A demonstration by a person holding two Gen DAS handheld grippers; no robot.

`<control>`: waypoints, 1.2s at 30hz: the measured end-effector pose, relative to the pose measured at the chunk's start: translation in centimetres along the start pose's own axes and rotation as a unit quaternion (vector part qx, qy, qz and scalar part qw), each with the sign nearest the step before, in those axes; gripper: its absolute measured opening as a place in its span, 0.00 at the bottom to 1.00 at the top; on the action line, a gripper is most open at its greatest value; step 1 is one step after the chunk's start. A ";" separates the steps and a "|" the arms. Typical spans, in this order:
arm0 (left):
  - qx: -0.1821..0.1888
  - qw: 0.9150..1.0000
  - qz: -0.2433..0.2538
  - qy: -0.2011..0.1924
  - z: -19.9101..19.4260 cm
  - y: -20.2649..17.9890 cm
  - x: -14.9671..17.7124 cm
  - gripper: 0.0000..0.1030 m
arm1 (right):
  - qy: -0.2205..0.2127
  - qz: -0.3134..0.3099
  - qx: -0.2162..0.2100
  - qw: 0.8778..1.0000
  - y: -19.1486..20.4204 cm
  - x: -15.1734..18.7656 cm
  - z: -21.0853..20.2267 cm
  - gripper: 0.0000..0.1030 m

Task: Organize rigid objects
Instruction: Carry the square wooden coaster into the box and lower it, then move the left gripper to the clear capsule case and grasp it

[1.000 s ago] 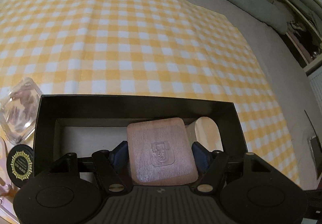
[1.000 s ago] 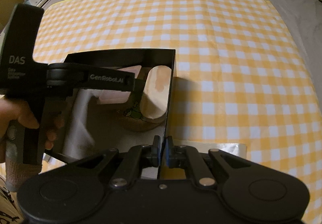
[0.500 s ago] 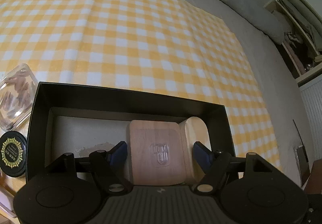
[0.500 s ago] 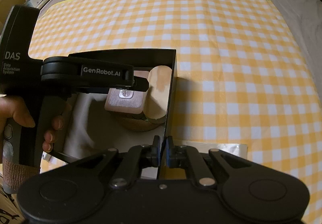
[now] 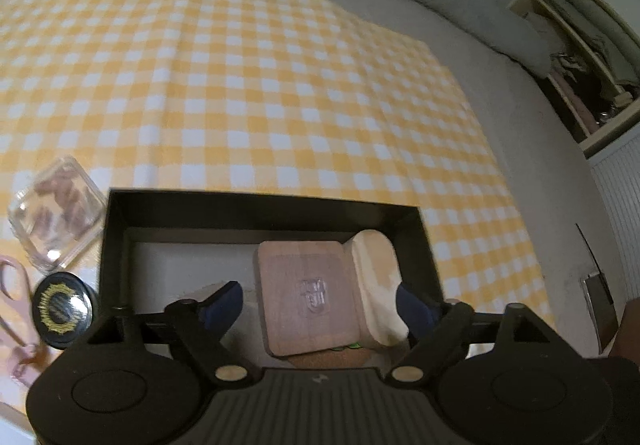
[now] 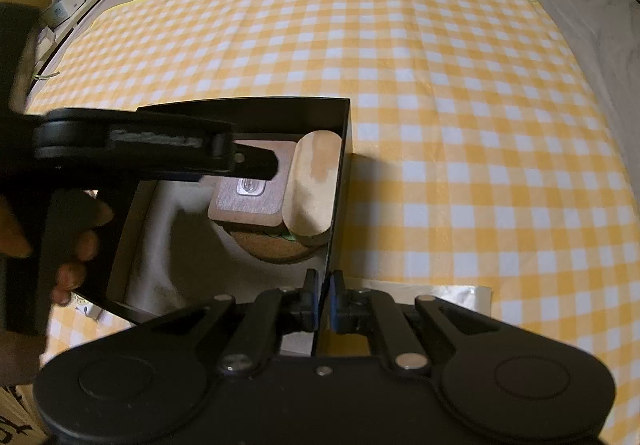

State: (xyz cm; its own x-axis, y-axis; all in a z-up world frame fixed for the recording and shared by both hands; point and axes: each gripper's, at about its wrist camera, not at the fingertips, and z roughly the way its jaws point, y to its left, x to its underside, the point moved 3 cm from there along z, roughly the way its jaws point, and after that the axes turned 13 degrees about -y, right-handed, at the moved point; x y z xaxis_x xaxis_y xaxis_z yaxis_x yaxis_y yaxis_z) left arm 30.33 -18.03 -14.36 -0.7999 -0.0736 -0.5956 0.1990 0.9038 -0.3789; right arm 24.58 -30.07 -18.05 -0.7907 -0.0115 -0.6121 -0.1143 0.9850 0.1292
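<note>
Hanging over a black box point(image 5: 120, 245) in the lower half of the left wrist view, the left gripper point(image 5: 318, 307) has its blue-padded fingers point(image 5: 224, 303) spread wide; its jaws have just been opening, and a square wooden block point(image 5: 308, 293) lies between them with a gap on either side, touched by neither pad. That block sits inside the box toward its right end, flat face up with a small stamped mark in its middle, and it rests partly on a round cork coaster point(image 6: 272, 245) whose edge shows beneath it. Just right of the block, touching its side, a pale rounded wooden piece point(image 5: 376, 277) leans against the box's right wall. In the right wrist view the right gripper point(image 6: 325, 299) appears at the lower centre, its fingers pinched narrow on the thin near corner of the box wall point(image 6: 340, 173), so the box is held by its edge. A hand point(image 6: 76, 245) at the left edge of that view grips the handle of the left gripper. The box stands on a yellow and white checked cloth point(image 6: 440, 105). At the left of the left wrist view, outside the box, lie a clear plastic case point(image 5: 56, 213), a round black tin with a gold emblem point(image 5: 62, 309) and pink-handled scissors point(image 5: 16, 309).
</note>
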 end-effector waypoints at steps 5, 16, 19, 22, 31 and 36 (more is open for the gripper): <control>0.005 0.999 0.022 -0.027 -3.0 -0.2 -0.8 0.94 | 0.000 0.000 0.000 1.000 -0.1 0.0 0.0 0.06; -0.021 0.994 0.050 -0.094 -8.9 2.6 -2.6 1.00 | -0.001 -0.006 0.004 1.000 0.0 -0.1 -0.1 0.06; -0.037 0.992 0.049 -0.108 -10.0 4.0 -3.1 1.00 | -0.002 -0.007 0.004 1.000 0.0 -0.1 -0.1 0.06; -0.052 0.991 0.048 -0.117 -10.9 5.4 -3.4 1.00 | -0.002 -0.007 0.004 1.000 0.0 -0.1 -0.1 0.06; -0.105 0.985 0.063 -0.124 -11.8 9.2 -3.6 1.00 | -0.002 -0.009 0.005 1.000 0.1 -0.1 -0.1 0.06; -0.119 0.982 0.080 -0.119 -11.3 10.4 -3.7 1.00 | -0.001 -0.009 0.005 1.000 0.0 -0.1 -0.1 0.06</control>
State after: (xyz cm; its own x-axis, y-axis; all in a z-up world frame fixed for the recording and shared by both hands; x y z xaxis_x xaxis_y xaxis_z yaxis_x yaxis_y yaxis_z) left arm 28.91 -3.59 -8.09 -0.6088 0.0067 -0.7933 0.1503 0.9828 -0.1070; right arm 24.62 -30.04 -17.92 -0.7874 -0.0281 -0.6158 -0.1215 0.9864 0.1103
